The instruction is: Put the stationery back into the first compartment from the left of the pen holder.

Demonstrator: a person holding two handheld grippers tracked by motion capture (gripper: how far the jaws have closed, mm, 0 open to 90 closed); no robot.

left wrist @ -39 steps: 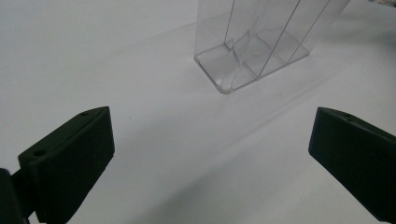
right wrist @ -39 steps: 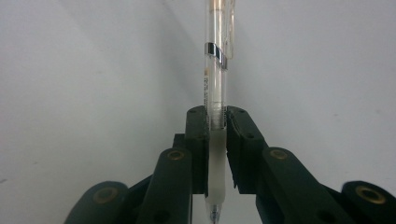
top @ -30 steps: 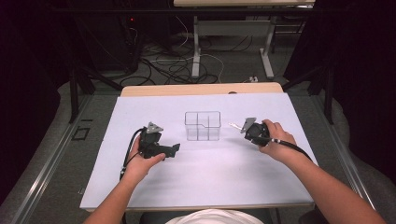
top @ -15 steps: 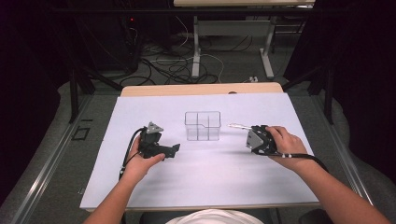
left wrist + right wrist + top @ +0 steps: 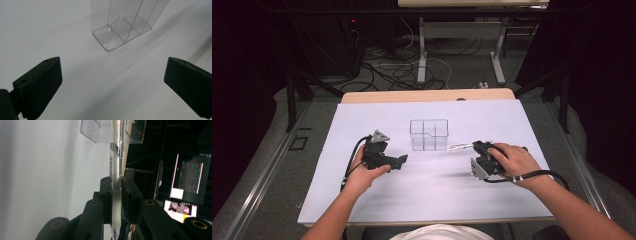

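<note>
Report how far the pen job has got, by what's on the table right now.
Done: the right gripper is shut on a clear-barrelled pen, lifted off the white table cover.
In hand: the pen's far end points at the clear plastic divided organiser box, close beside it but not inside.
Left: probably dropping the pen into a compartment; all look empty. The left gripper rests open, facing the box.

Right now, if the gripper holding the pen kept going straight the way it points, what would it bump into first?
Probably the clear organizer. The right gripper holds a pen aimed at it, so the pen's far end would likely meet its side first, though depth is hard to judge.
</note>
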